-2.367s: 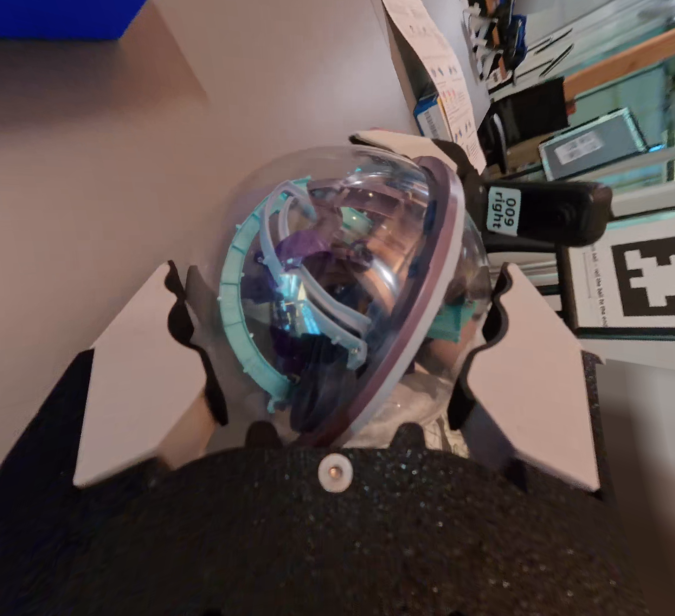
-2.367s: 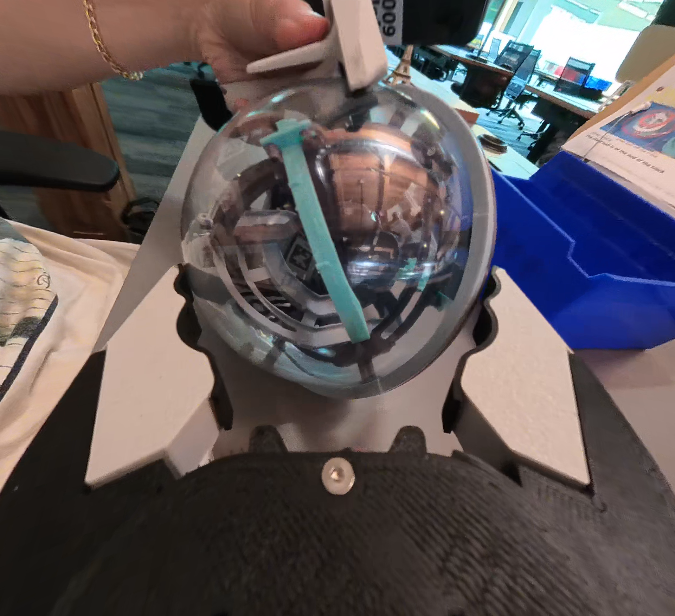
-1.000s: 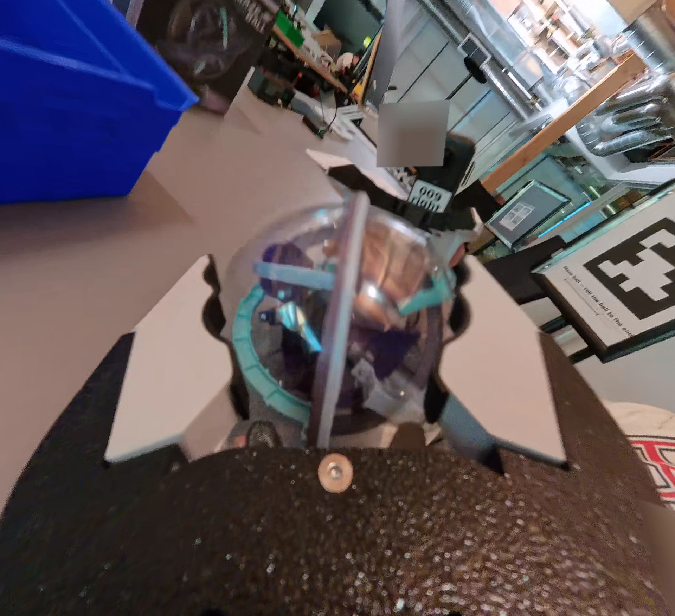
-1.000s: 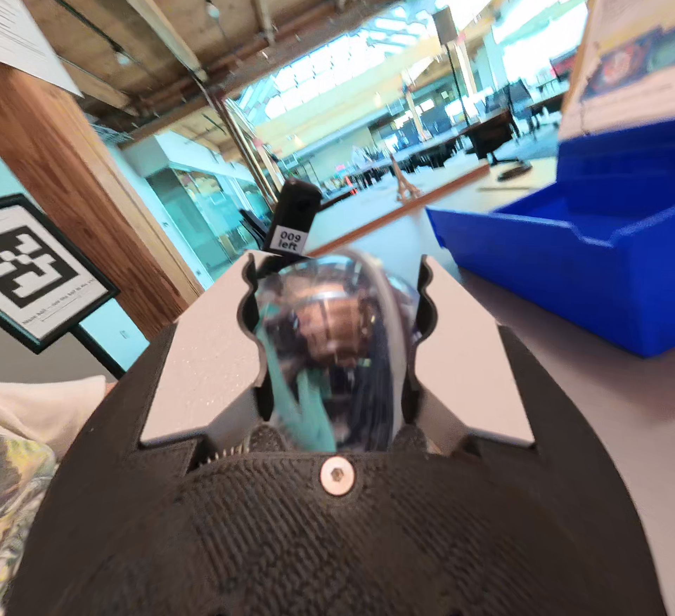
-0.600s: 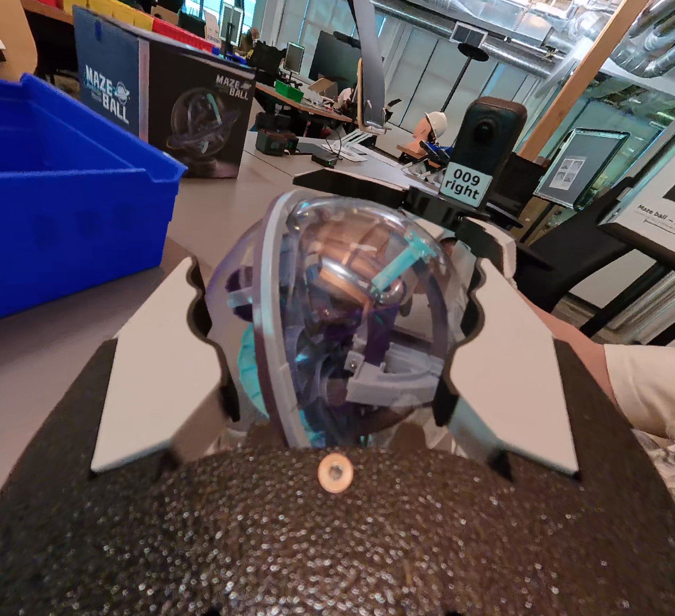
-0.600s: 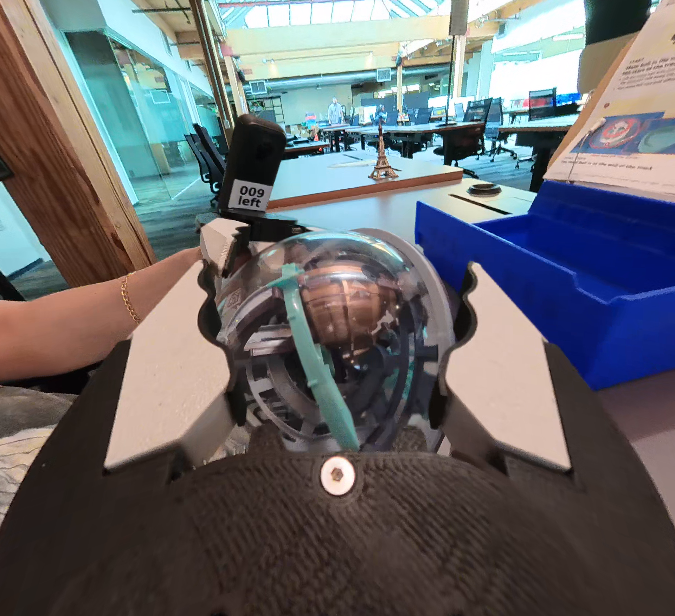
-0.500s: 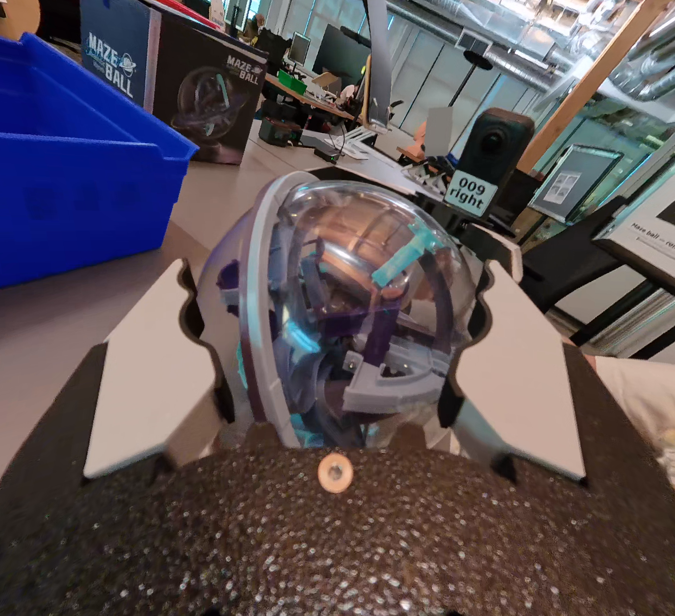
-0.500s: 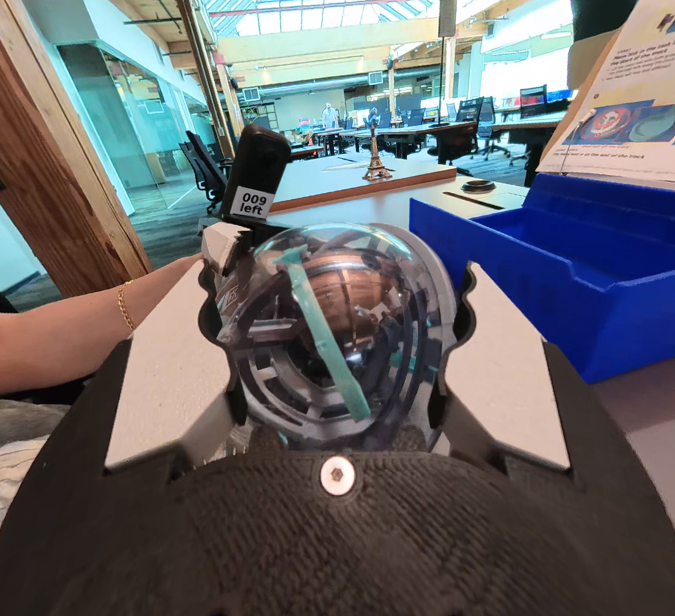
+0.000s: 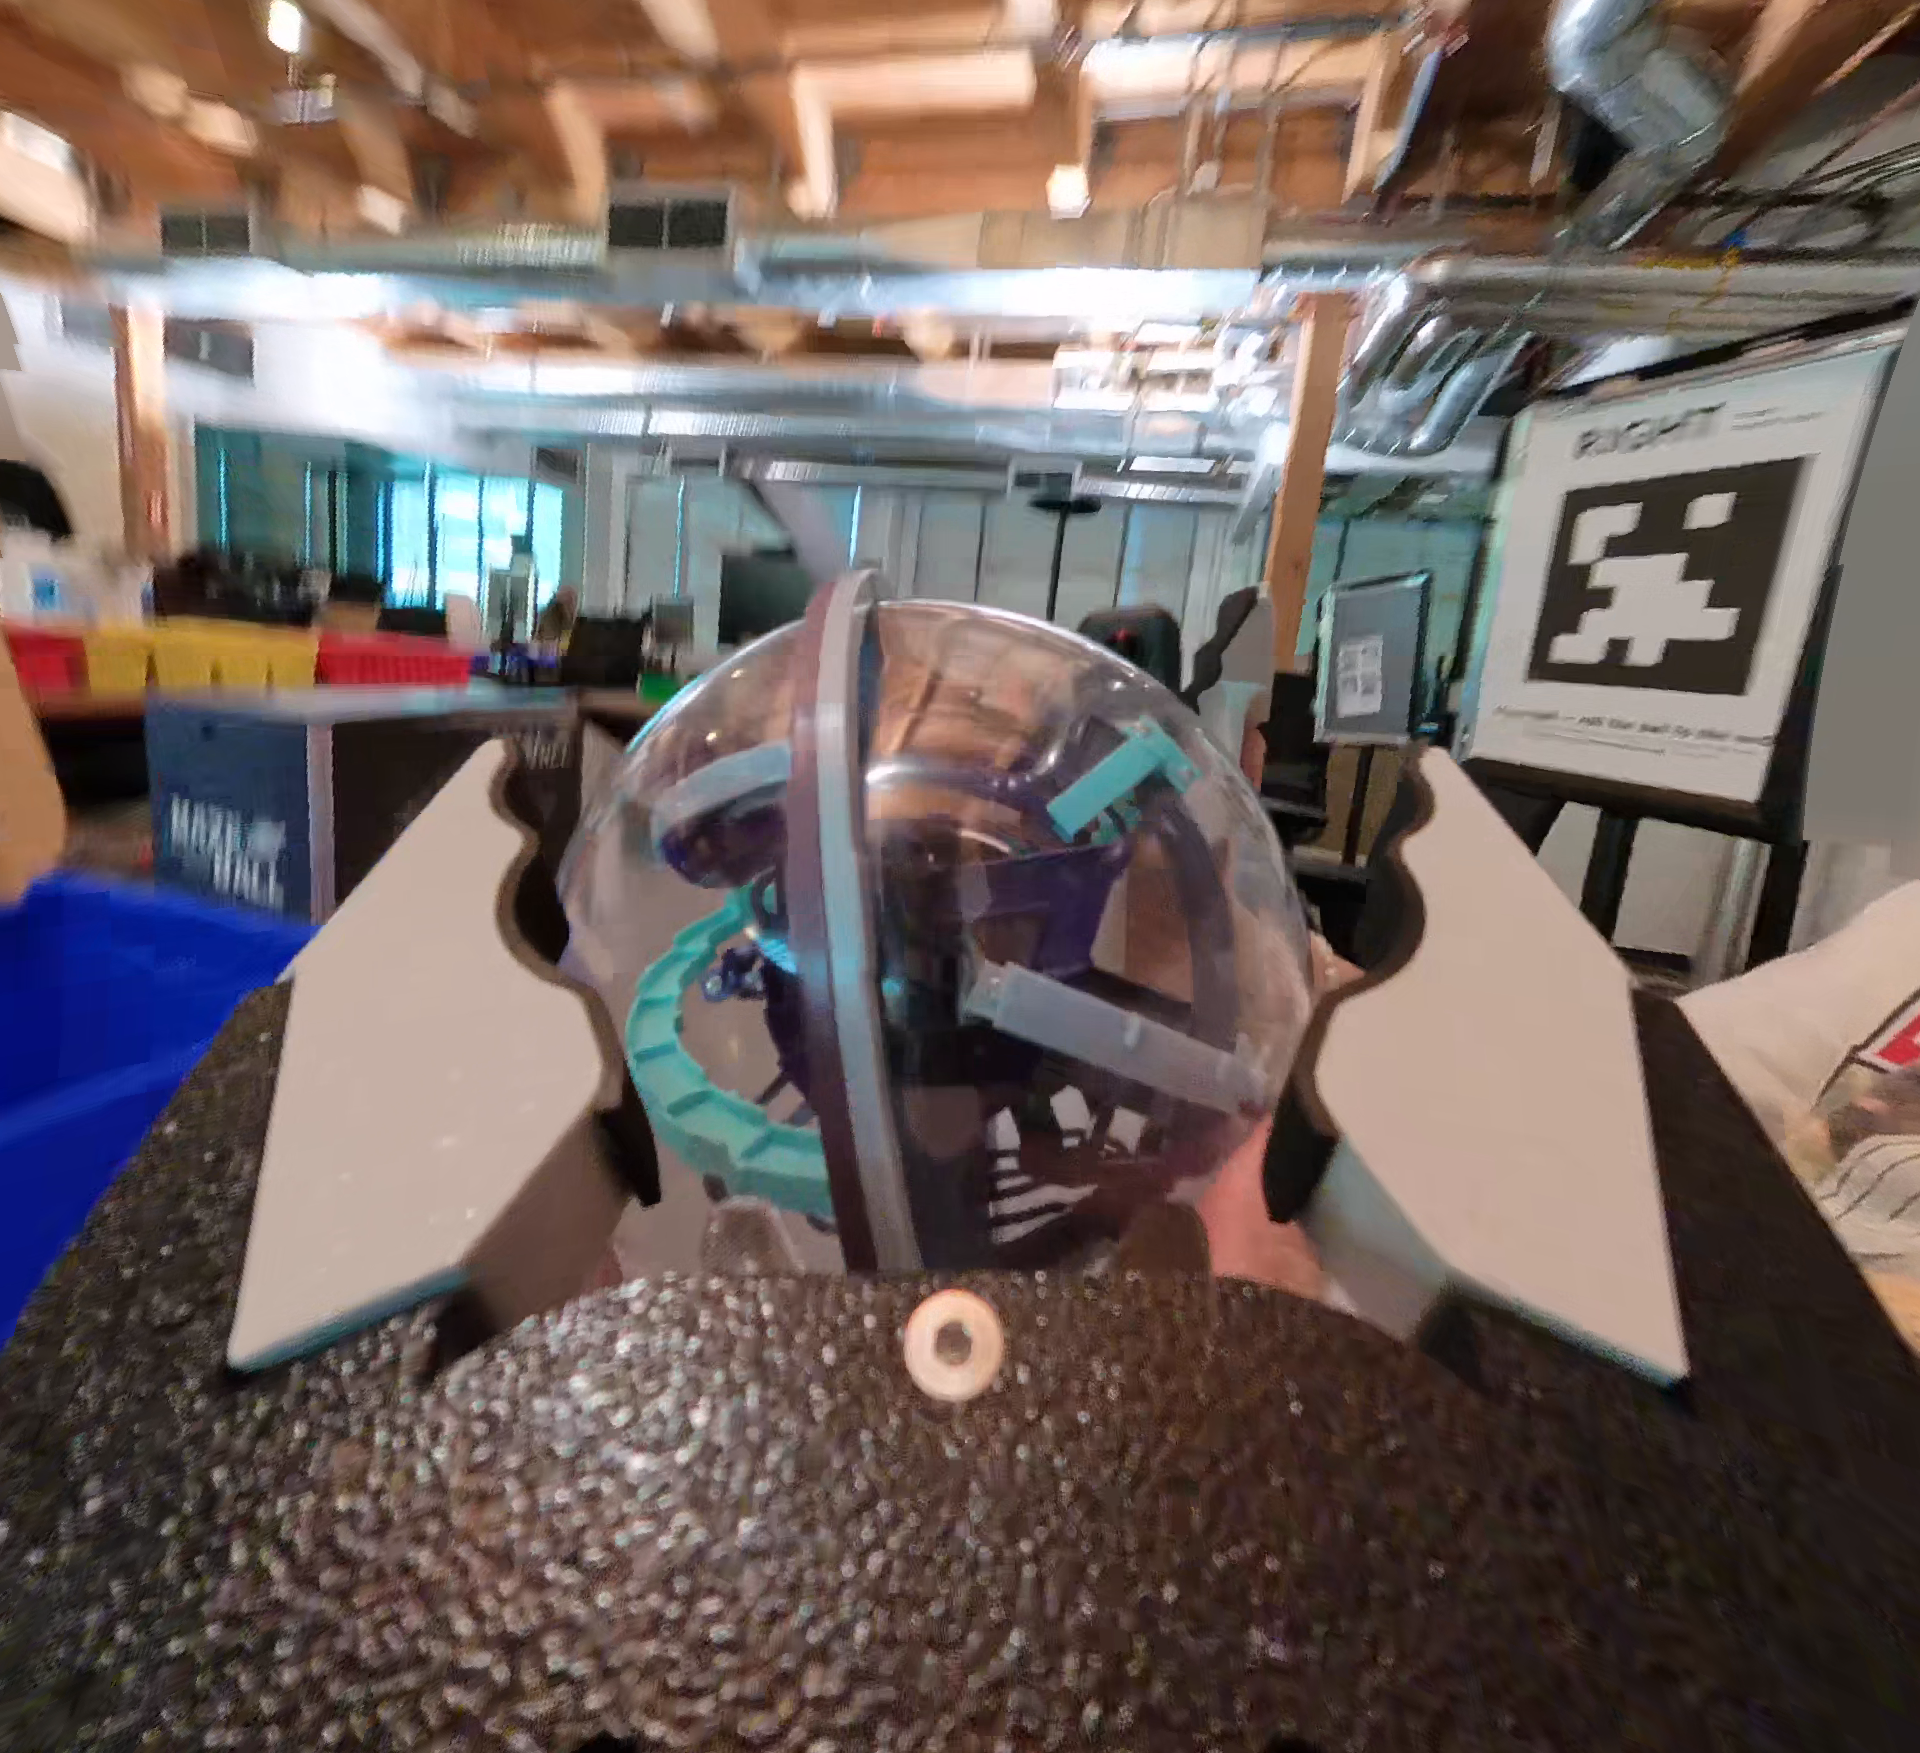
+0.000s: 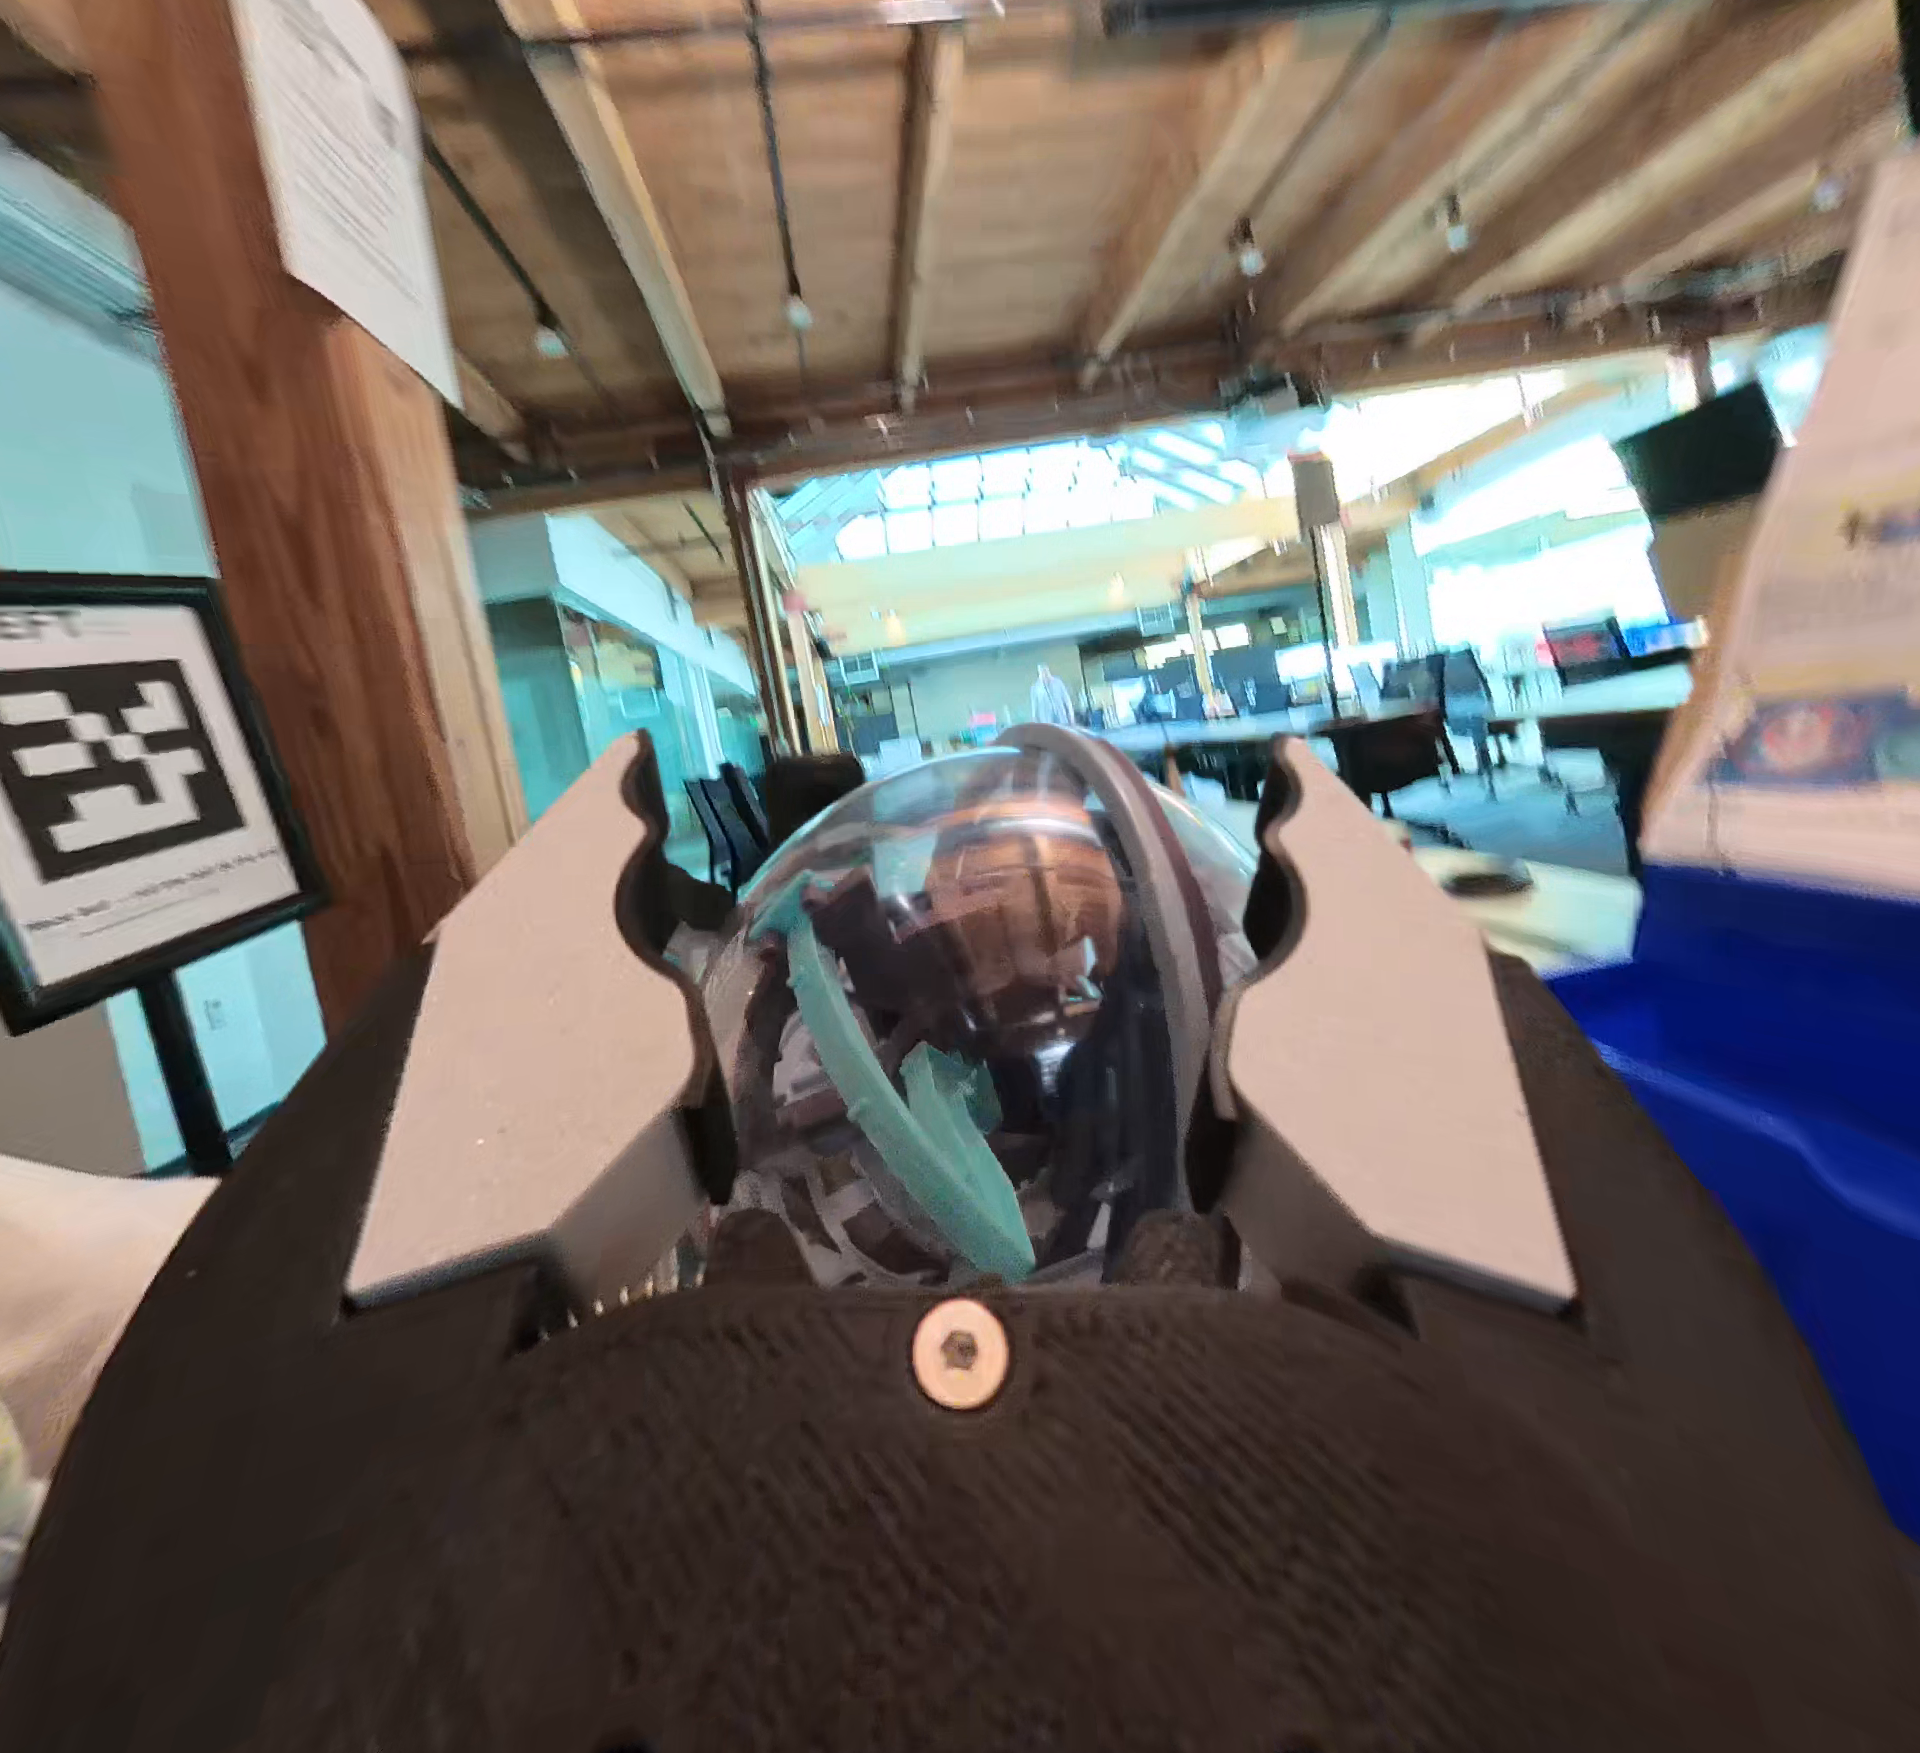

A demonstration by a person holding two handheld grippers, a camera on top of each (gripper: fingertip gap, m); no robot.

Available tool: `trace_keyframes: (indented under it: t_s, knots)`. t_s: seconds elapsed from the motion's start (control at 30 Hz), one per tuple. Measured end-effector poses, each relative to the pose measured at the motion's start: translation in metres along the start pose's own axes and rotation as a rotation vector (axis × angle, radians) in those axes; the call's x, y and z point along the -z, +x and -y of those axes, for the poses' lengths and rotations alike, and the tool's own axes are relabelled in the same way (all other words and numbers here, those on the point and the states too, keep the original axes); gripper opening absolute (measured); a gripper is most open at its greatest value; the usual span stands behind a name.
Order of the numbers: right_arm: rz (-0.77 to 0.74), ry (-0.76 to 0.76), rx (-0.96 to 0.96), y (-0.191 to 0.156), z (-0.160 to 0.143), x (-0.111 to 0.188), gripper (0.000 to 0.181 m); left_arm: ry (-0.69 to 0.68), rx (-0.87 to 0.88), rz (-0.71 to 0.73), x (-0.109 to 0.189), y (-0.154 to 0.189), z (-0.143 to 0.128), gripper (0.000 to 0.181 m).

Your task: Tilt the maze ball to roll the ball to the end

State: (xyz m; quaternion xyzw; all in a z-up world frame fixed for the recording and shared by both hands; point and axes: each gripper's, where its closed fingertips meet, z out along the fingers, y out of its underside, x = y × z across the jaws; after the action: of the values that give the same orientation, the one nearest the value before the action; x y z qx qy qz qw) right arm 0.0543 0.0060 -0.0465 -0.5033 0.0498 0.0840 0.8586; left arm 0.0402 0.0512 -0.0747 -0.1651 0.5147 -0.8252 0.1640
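The maze ball (image 9: 935, 924) is a clear sphere with teal, grey and purple tracks inside and a grey seam ring running nearly upright. It is held off the table between both grippers. My left gripper (image 9: 966, 768) is shut on it, its white fingers (image 9: 436, 1028) pressing the ball's sides. My right gripper (image 10: 956, 758) is shut on the same maze ball (image 10: 966, 976) from the opposite side. One right gripper finger (image 9: 1236, 664) shows behind the ball in the left wrist view. A hand (image 9: 1247, 1215) shows below the ball. I cannot make out the small rolling ball inside.
A blue bin (image 9: 94, 1028) is low on the left; it also shows in the right wrist view (image 10: 1745, 1080). The maze ball's box (image 9: 239, 810) stands behind it. Framed marker signs (image 9: 1683, 591) (image 10: 114, 768) stand at the sides, one by a wooden post (image 10: 260, 353).
Both grippers have pitched upward with the ball, so the ceiling fills the views. The ball has turned; its seam ring now stands nearly upright in the left wrist view.
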Motion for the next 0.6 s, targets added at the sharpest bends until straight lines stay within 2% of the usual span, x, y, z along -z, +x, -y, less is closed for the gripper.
trace_keyframes:
  t_s: [0.07, 0.1, 0.27, 0.43, 0.6]
  knots:
    - [0.061, 0.068, 0.094, -0.03, 0.022, -0.005, 0.096, 0.12, -0.051, -0.067, 0.004, 0.021, 0.031, 0.147]
    - [0.092, 0.084, 0.145, -0.046, 0.028, -0.007, 0.095, 0.17, -0.057, -0.092, 0.006, 0.031, 0.045, 0.146]
    - [0.242, 0.169, 0.365, -0.121, 0.049, -0.013, 0.103, 0.377, -0.011, -0.206, 0.019, 0.071, 0.107, 0.146]
    - [0.346, 0.156, 0.636, -0.174, 0.042, -0.015, 0.127, 0.395, -0.142, -0.276, 0.021, 0.115, 0.128, 0.149]
    - [0.317, 0.124, 0.861, -0.195, 0.032, -0.023, 0.144, 0.408, -0.199, -0.315, 0.02, 0.14, 0.136, 0.149]
